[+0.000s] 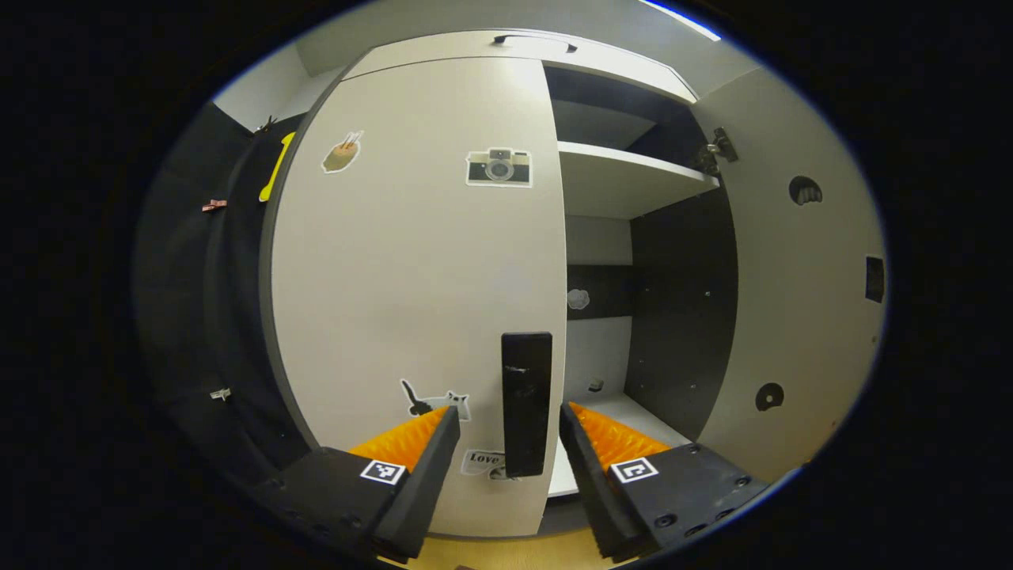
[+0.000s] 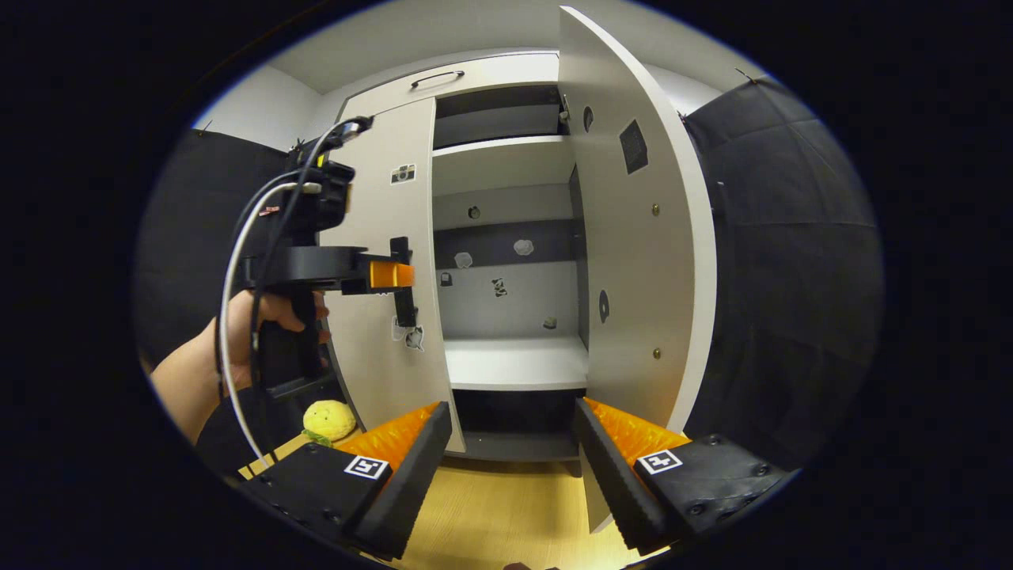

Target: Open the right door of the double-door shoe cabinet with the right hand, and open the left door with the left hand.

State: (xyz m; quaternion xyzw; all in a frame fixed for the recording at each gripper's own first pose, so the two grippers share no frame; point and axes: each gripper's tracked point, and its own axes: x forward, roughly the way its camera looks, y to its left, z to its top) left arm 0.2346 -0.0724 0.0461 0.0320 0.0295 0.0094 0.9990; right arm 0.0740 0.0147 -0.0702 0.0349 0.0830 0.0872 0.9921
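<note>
Left gripper view puts the left tongs [image 1: 508,431] spread wide, one finger on either side of the handle [image 1: 526,404] of the left door [image 1: 411,277], not yet pressing it. That handle is a dark upright bar near the door's free edge, straight ahead, its long axis vertical; the door looks shut. Right gripper view shows the right door [image 2: 633,237] swung open and the right tongs [image 2: 513,435] spread, holding nothing, well back from the cabinet. So the left tongs are much the nearer. Inside, the shelves [image 2: 514,360] carry no shoes, just small stickers on the back panel.
</note>
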